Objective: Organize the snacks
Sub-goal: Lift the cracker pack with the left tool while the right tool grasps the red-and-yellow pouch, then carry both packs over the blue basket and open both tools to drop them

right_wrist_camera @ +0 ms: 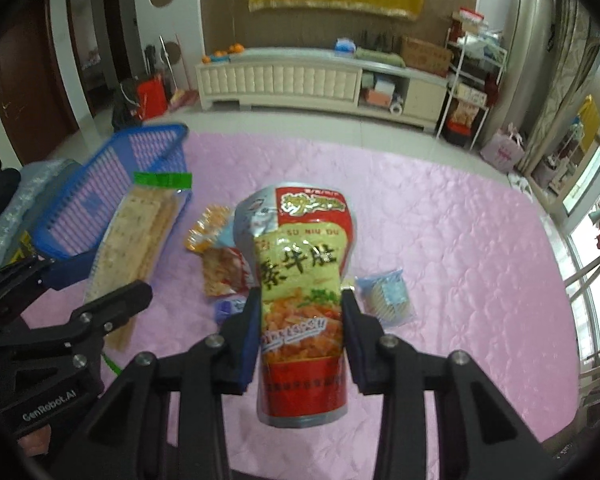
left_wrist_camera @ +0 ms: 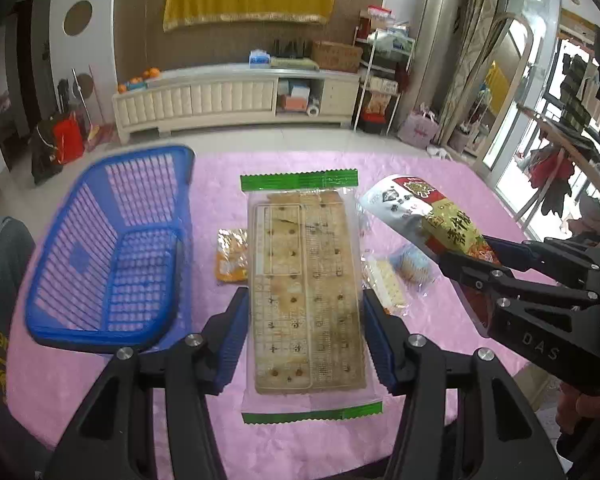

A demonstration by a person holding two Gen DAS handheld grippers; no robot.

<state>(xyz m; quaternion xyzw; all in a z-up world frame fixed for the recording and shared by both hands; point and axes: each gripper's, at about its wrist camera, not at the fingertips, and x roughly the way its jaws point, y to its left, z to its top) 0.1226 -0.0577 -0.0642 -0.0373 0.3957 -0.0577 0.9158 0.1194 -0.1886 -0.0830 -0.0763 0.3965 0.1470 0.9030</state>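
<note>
My left gripper (left_wrist_camera: 305,332) is shut on a long clear cracker pack (left_wrist_camera: 306,296) with green ends, held above the pink table cover. The pack also shows in the right wrist view (right_wrist_camera: 136,240), beside the blue basket (right_wrist_camera: 100,200). The blue slotted basket (left_wrist_camera: 112,248) holds nothing visible and stands left of the pack. My right gripper (right_wrist_camera: 300,316) is shut on a yellow-and-red snack bag (right_wrist_camera: 300,280) and holds it raised; that bag shows at the right in the left wrist view (left_wrist_camera: 432,216).
Small packets lie on the pink cover (right_wrist_camera: 460,240): an orange one (left_wrist_camera: 231,256), a pale blue one (left_wrist_camera: 410,262), a cracker packet (left_wrist_camera: 384,284), and a red-orange one (right_wrist_camera: 224,272). A white cabinet (left_wrist_camera: 236,96) stands beyond the table.
</note>
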